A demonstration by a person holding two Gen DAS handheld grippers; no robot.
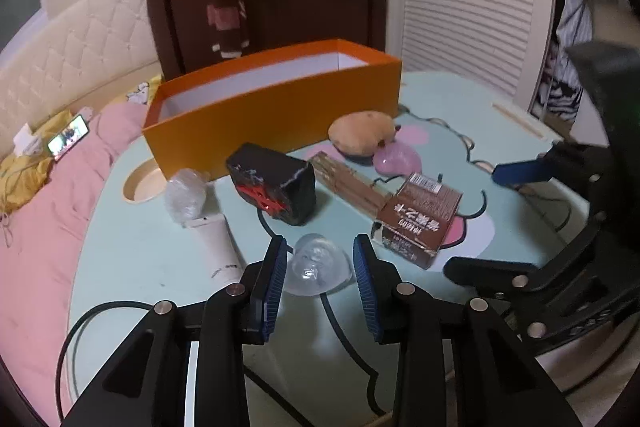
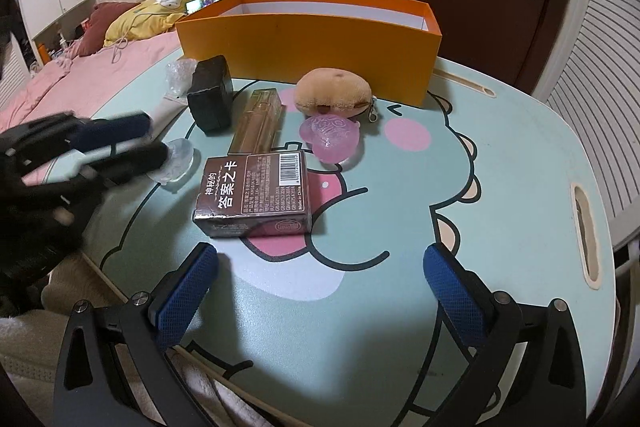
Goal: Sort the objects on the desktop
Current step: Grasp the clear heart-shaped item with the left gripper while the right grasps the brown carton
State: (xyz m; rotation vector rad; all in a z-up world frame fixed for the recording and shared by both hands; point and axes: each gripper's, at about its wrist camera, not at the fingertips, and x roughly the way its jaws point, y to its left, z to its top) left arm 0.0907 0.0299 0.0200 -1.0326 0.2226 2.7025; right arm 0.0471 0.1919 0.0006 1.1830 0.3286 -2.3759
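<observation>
At lower centre, the left tool [image 1: 320, 267] brackets the clear heart [image 1: 316, 269], pads near it but grip unproven. It may squirt out across the tabletop [image 1: 140, 259]. The right tool [image 2: 320, 291] gapes empty.

Left gripper [image 1: 320, 267]: angled downward, black linkage arms spread in the foreground, blue ribbed pads facing each other at a narrow gap. Left pad touches the clear heart-shaped piece [image 1: 316, 269] between them; right pad stands just off it, small gap visible. From the right wrist view this gripper [image 2: 160, 151] shows blurred, fingers at the clear piece.

Right gripper [image 2: 320, 275]: angled downward, jaws spread wide, blue textured pads well apart, nothing between them but bare worktop [image 2: 500, 187]. From the left wrist view it sits to the right, one blue finger [image 1: 520, 173] extended.
</observation>
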